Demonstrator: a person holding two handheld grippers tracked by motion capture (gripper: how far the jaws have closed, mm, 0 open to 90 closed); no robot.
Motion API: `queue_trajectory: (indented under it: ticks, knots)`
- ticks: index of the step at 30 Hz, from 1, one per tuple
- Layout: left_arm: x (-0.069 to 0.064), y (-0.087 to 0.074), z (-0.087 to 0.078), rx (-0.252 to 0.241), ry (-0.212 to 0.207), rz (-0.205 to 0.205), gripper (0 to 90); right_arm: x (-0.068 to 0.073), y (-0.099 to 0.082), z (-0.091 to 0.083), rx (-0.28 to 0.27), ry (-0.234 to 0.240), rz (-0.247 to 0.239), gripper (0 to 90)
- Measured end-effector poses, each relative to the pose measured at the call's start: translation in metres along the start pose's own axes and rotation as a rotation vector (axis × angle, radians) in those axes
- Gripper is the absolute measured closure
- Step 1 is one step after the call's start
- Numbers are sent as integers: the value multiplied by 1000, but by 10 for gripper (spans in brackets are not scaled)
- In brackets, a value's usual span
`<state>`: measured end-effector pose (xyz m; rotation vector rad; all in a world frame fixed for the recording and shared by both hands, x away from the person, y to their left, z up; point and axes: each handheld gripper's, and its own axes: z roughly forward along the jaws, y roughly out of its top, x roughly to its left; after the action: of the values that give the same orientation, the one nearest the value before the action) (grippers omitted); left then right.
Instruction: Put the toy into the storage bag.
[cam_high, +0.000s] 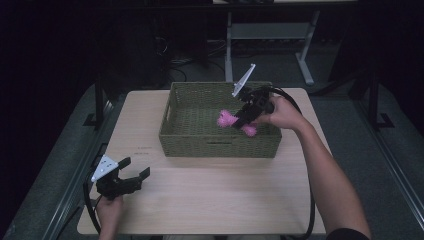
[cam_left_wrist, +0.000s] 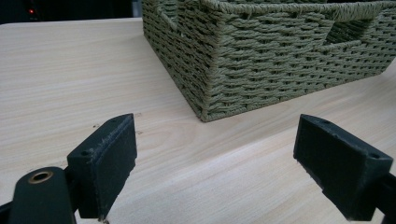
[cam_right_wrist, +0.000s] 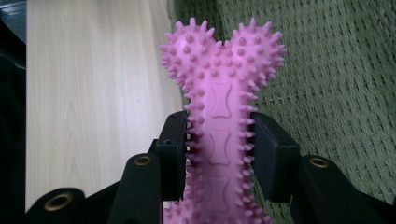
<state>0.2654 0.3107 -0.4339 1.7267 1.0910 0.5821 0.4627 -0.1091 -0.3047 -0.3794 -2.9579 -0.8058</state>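
1. The right gripper (cam_right_wrist: 219, 149) has its jaws clamped on the shaft of a pink spiky bone toy (cam_right_wrist: 222, 93), held over the woven green basket (cam_high: 220, 142).
2. Looks light and rubbery; the nubs should stop slipping, so the narrow middle is the best spot to grab.
3. The left gripper (cam_left_wrist: 215, 163) sits wide open with nothing in it, low over the pale wood table (cam_left_wrist: 70, 70).
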Motion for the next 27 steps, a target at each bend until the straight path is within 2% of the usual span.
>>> queue_trajectory:
  ticks: [8, 27]
  knots:
    - [0, 0, 0, 5, -1, 2, 128, -17, -4, 8, 9, 0, 33, 581]
    - [1, 0, 0, 1, -2, -3, 128, -38, -7, 26, 53, -8, 74, 580]
